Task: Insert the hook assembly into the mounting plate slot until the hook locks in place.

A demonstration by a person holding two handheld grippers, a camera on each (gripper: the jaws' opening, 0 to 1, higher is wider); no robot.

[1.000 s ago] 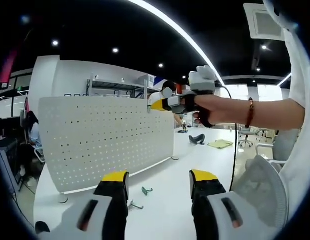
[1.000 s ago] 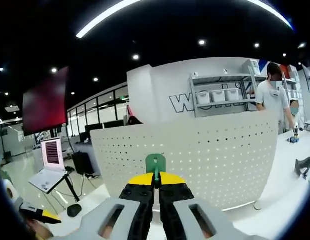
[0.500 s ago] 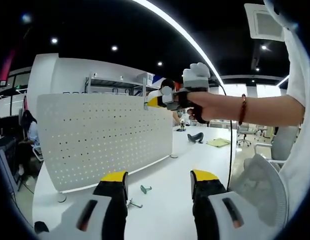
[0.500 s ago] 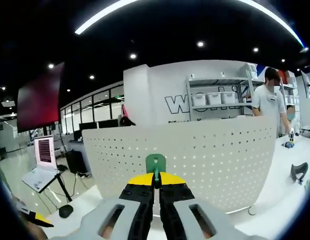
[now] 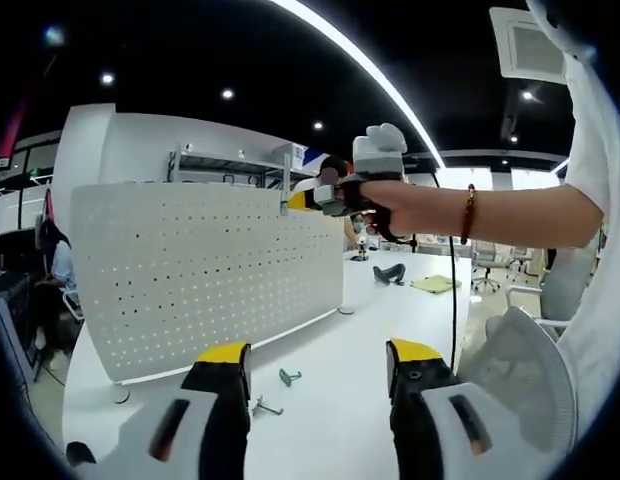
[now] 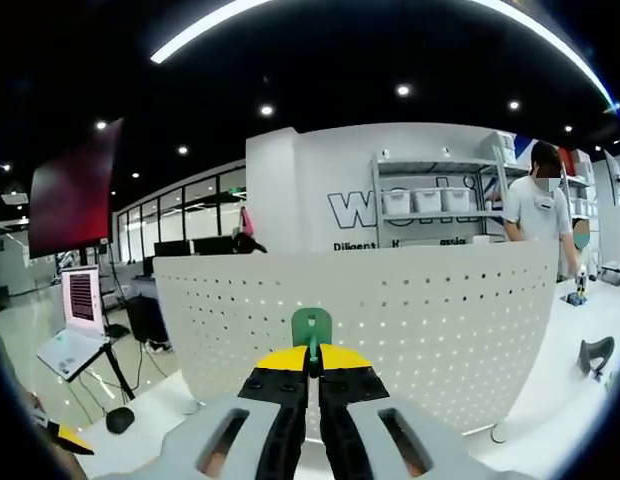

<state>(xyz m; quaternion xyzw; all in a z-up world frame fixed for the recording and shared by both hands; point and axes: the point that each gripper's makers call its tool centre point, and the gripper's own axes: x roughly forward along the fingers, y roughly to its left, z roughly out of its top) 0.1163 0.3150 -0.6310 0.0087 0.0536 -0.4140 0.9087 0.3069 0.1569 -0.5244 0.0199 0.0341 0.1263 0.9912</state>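
The right claw [image 6: 310, 372] pinches the green hook [image 6: 311, 326], tab upright. The pegboard [image 6: 390, 320] stands straight ahead, nearer it than the wide-open left claw [image 5: 315, 362].

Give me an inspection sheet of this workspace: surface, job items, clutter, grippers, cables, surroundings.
Surface: white table, pegboard standing on it.
Job's things: white perforated mounting plate upright on small feet; green hook clamped in the right gripper, raised in front of the plate.
Clutter: two loose hooks on the table near the plate; dark object and yellow-green sheet farther off.
Grippers: left gripper open, holding nothing, low over the table; right shut on the hook.
Cables: black cable hanging from the right gripper.
Surroundings: shelving with bins, person standing, laptop on a stand.
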